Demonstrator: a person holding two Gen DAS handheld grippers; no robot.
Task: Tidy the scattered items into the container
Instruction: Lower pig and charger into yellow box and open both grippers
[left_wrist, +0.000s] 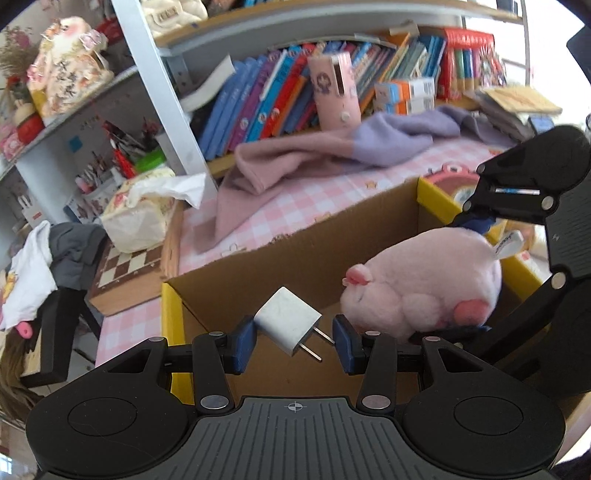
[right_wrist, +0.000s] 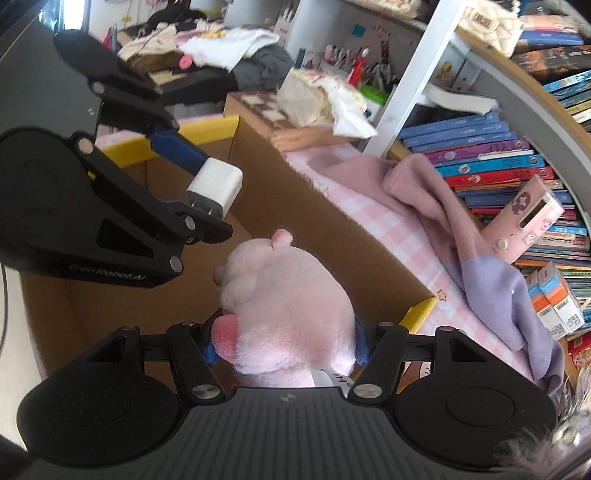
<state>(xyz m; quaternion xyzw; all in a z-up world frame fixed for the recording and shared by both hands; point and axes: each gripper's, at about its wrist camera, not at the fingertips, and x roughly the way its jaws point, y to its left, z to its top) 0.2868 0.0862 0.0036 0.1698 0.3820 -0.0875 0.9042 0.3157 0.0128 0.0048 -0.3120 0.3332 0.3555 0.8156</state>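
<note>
A white charger (left_wrist: 287, 320) with two metal prongs is sitting tilted between the blue pads of the left gripper (left_wrist: 294, 341), over the open cardboard box (left_wrist: 258, 266); its body is touching the left-hand pad while the prongs are pointing toward the right-hand pad, and the jaws are closed in on it, pinching it across that span. In the right wrist view the same charger (right_wrist: 215, 186) is showing at the tip of the left gripper (right_wrist: 192, 192), hanging above the box interior. Just beside it, a pink plush pig (left_wrist: 424, 284) is being held over the same box by the right gripper (left_wrist: 476, 218), whose jaws are pressing into its soft body from both sides; in the right wrist view the pig (right_wrist: 288, 310) is filling the gap between the blue pads of the right gripper (right_wrist: 286, 345), with its white label trailing back toward the camera. The box (right_wrist: 303, 199) has yellow edging on its rim and is sitting on a tabletop (left_wrist: 295, 199) covered with a pink checked cloth. A pink and lilac scarf (left_wrist: 332, 155) is lying crumpled on the cloth behind the box, near a row of leaning books (left_wrist: 280, 92) and a pink case (left_wrist: 334, 92) propped against them. To the left, a tissue pack (left_wrist: 136, 214) is resting on a chessboard (left_wrist: 129, 273).
</note>
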